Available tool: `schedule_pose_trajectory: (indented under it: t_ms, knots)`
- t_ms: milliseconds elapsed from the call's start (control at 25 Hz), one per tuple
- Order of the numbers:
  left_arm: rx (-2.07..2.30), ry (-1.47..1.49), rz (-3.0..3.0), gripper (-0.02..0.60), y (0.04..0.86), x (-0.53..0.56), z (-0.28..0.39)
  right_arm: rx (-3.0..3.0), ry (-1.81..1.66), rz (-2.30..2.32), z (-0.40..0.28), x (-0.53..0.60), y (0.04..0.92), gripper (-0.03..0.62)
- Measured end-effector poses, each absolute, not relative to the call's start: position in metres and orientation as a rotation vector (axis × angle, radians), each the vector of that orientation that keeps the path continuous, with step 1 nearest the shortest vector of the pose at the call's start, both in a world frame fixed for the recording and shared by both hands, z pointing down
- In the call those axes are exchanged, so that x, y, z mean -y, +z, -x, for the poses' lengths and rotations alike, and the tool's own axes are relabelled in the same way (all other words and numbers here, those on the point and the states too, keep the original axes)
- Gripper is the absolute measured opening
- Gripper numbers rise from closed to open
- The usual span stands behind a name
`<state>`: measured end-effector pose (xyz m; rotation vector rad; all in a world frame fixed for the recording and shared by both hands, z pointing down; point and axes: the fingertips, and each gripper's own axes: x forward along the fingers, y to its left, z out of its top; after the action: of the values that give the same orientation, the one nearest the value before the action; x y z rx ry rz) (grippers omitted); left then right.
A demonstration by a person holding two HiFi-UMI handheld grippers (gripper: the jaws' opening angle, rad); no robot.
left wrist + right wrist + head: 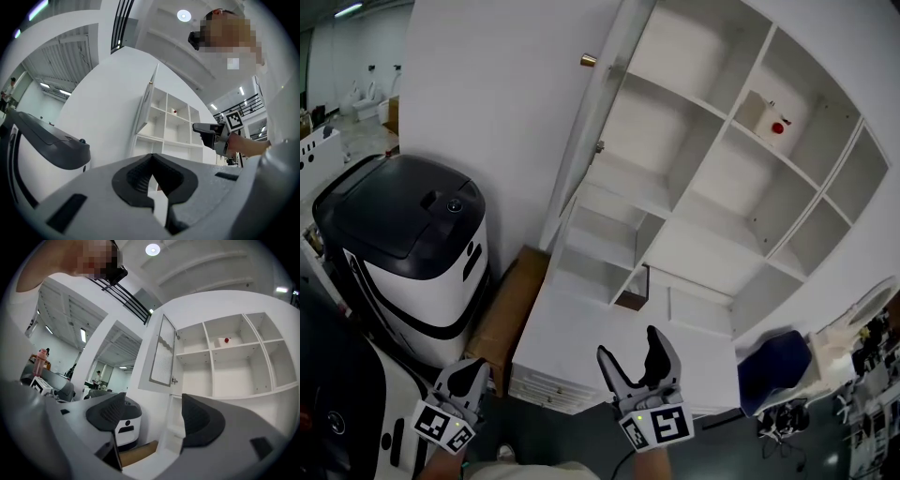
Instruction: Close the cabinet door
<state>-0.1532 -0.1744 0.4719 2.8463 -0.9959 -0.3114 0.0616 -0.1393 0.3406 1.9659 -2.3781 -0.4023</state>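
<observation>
While my left gripper is clenched, its dark ribbed pads meeting at the tips with nothing caught between them, my right gripper is released, its two dark pads wide apart with only air in the gap. Both are low in the head view, right gripper to the right of the left one, and both point towards the furniture ahead without touching any of it.

Ahead of the right gripper stands a tall white cabinet of open square compartments, with a broad white ledge at its foot. Its white cabinet door with a ribbed pale panel is swung wide open on the cabinet's left side, well apart from both grippers. In the head view I see that door nearly edge-on, with a small brass-coloured knob near its top.

One upper compartment holds a small white object with a red spot. To the left of the cabinet sits a rounded white machine with a black lid, and a flat brown cardboard box lies between it and the cabinet's base. A dark blue object lies low on the right.
</observation>
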Motion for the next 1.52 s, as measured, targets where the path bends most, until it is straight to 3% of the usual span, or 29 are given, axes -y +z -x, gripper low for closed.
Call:
schedule_pose_trajectory:
  t_ms: [360,720,1520]
  knots:
    - [1.194,-0.3,-2.825,0.003,0.458,0.21,0.143,2.575,-0.494,-1.817,-0.054,0.22,0.316,0.348]
    - [1.399,-0.325,-2.778,0.003,0.446,0.219,0.149,2.729,-0.7,-1.626,0.001,0.291,0.256,0.35]
    - [1.837,-0.308,-2.521,0.003,0.454,0.171,0.228,2.691,-0.79,-1.741,0.031,0.363,0.224,0.354]
